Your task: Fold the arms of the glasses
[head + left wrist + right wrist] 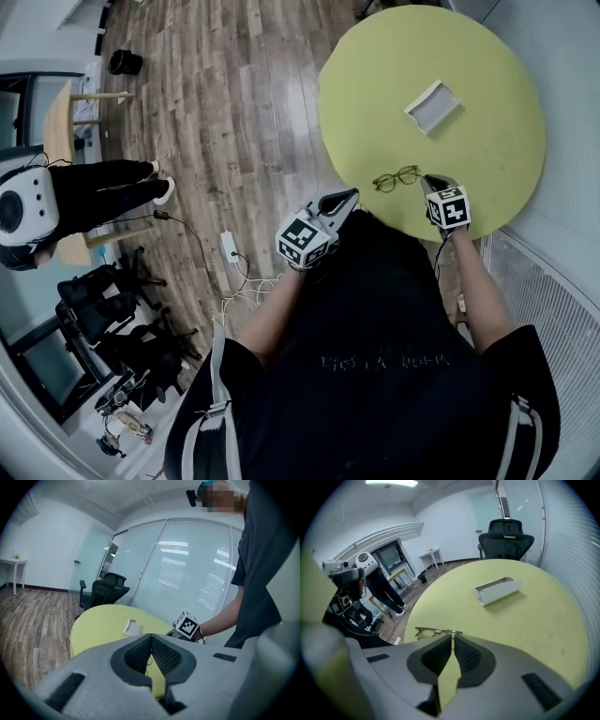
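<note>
Dark thin-rimmed glasses (397, 178) lie near the front edge of the round yellow-green table (487, 159). In the right gripper view the glasses (436, 631) show just past the fingertips, lenses to the left. My right gripper (432, 182) is at the glasses' right end with its jaws closed together and nothing visibly between them; whether it touches the frame I cannot tell. My left gripper (349, 198) hovers beside the table's edge, left of the glasses, shut and empty. In the left gripper view its tips (151, 637) meet, and the right gripper's marker cube (187, 624) shows beyond them.
A white open case (433, 105) lies farther back on the table, also visible as the white case (497, 590). A black office chair (506, 536) stands behind the table. A person (103, 187) stands on the wood floor at left, near cables and a power strip (228, 246).
</note>
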